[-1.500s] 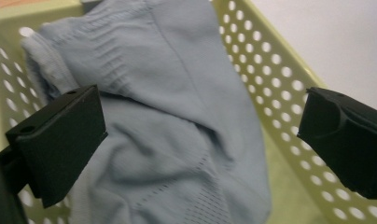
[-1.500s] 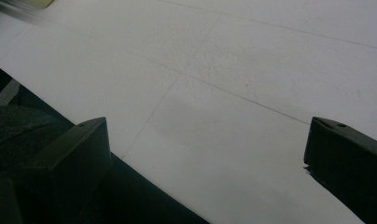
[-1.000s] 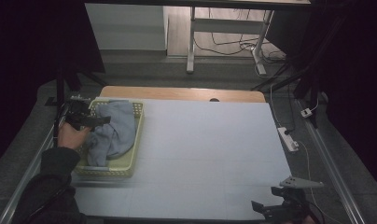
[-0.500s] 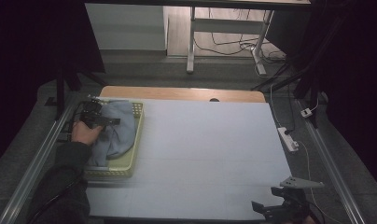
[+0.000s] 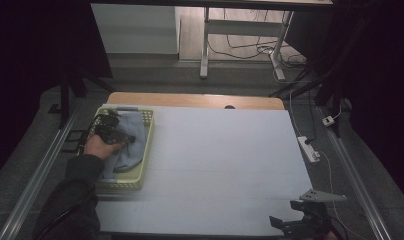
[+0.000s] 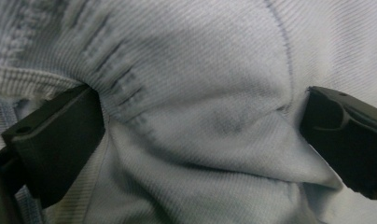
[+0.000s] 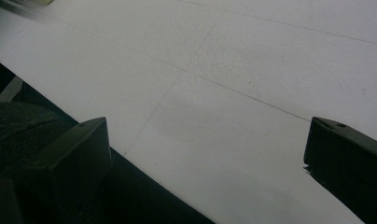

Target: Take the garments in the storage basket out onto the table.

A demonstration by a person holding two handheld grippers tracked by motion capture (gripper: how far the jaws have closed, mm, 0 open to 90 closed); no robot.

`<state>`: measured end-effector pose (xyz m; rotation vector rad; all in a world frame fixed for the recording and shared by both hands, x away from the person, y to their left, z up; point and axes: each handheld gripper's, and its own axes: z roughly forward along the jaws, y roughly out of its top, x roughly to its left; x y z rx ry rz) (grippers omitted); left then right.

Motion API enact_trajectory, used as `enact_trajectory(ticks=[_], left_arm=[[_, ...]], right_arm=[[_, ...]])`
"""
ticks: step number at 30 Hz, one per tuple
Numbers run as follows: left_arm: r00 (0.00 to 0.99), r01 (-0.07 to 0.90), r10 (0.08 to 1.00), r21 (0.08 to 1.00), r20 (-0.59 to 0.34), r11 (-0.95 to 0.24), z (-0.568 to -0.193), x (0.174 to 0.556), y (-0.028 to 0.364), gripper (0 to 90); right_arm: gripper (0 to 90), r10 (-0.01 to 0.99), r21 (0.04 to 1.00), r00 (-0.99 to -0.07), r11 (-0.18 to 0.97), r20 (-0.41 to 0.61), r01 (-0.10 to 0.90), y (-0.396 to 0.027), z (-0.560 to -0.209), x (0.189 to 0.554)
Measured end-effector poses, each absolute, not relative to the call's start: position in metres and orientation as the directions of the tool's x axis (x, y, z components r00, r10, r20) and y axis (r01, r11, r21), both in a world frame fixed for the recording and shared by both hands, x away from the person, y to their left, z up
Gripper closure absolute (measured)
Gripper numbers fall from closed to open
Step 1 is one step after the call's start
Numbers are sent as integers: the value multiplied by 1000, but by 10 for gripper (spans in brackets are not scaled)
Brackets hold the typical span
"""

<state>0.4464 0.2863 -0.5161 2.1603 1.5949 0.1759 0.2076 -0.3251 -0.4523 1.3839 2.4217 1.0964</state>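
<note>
Across the high view's middle spreads the pale white surface (image 5: 220, 165), dark grey floor around it; at left, a yellow-green plastic basket (image 5: 146, 145) holds the crumpled light-blue cloth (image 5: 132, 150). Left gripper (image 6: 200, 126): jaws apart, pressed into the cloth's folds. Right gripper (image 7: 205, 158): jaws apart over bare surface (image 7: 252, 60) by its near edge.

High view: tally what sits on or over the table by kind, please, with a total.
Hand-held gripper: 2, the left hand-held gripper over the basket and the right hand-held gripper at the table's near edge.
Basket: 1, the pale yellow basket.
Cloth: 1, the light blue cloth lying in the basket.
Total: 4.
</note>
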Motion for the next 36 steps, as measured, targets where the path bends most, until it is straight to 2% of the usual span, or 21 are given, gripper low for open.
enact_trajectory(ticks=[3, 5, 7, 9, 12, 14, 18, 21, 24, 36], left_arm=[[337, 874, 936, 404, -100, -271, -516, 446, 284, 77], [341, 870, 939, 392, -37, -301, -515, 443, 282, 199], [338, 870, 941, 386, -17, -306, -514, 442, 280, 277], [333, 874, 943, 380, -15, -303, -512, 441, 279, 358], [315, 884, 949, 368, -13, -288, -509, 439, 279, 578], [287, 897, 957, 364, -44, -252, -507, 439, 281, 636], [267, 903, 960, 372, -85, -218, -505, 438, 285, 687], [276, 895, 958, 384, -76, -228, -501, 435, 284, 708], [281, 882, 957, 414, -74, -227, -497, 433, 285, 714], [288, 822, 943, 548, -167, -154, -470, 418, 302, 714]], right_arm=[[2, 795, 655, -566, 311, 218, 689, -325, -452, 207], [2, 795, 656, -566, 311, 216, 688, -325, -452, 207], [2, 795, 656, -567, 312, 216, 687, -325, -452, 207], [2, 795, 656, -568, 313, 216, 687, -325, -452, 207], [2, 794, 656, -568, 314, 215, 687, -325, -452, 207], [2, 795, 656, -568, 313, 215, 687, -325, -452, 207], [2, 795, 655, -566, 312, 216, 688, -325, -452, 206], [2, 795, 656, -566, 311, 217, 687, -326, -452, 206], [2, 795, 656, -566, 310, 218, 688, -326, -452, 206], [2, 794, 661, -567, 306, 221, 685, -326, -452, 206]])
